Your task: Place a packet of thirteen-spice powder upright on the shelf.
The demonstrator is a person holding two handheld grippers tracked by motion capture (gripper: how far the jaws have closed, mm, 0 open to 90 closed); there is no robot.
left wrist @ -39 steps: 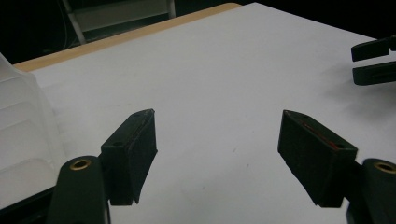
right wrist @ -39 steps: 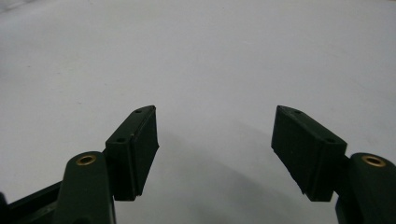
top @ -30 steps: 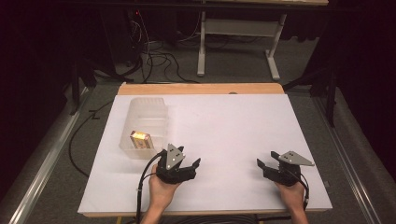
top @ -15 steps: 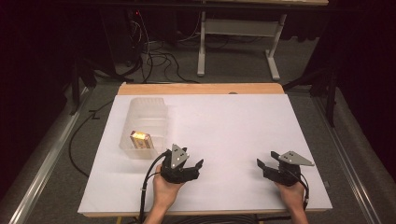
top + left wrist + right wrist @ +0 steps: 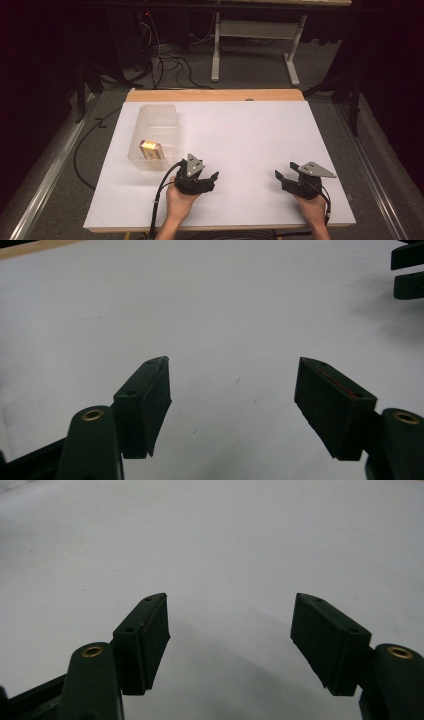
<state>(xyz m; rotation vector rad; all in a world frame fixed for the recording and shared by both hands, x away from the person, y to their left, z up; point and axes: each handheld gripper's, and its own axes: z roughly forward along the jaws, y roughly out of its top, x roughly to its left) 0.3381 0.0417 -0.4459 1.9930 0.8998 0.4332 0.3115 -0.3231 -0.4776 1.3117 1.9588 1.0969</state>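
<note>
A clear plastic container (image 5: 152,136) is seen at the left of the white table (image 5: 250,130), with a small yellow-lit box (image 5: 150,149) lying inside it near its front wall. Just to its right, the left gripper (image 5: 212,178) is held low over the sheet, its jaws spread wide — nothing is gripped between them. Well apart, toward the table's right front edge, the right gripper (image 5: 280,176) is likewise held released, jaws parted over bare white surface and closed on nothing.
</note>
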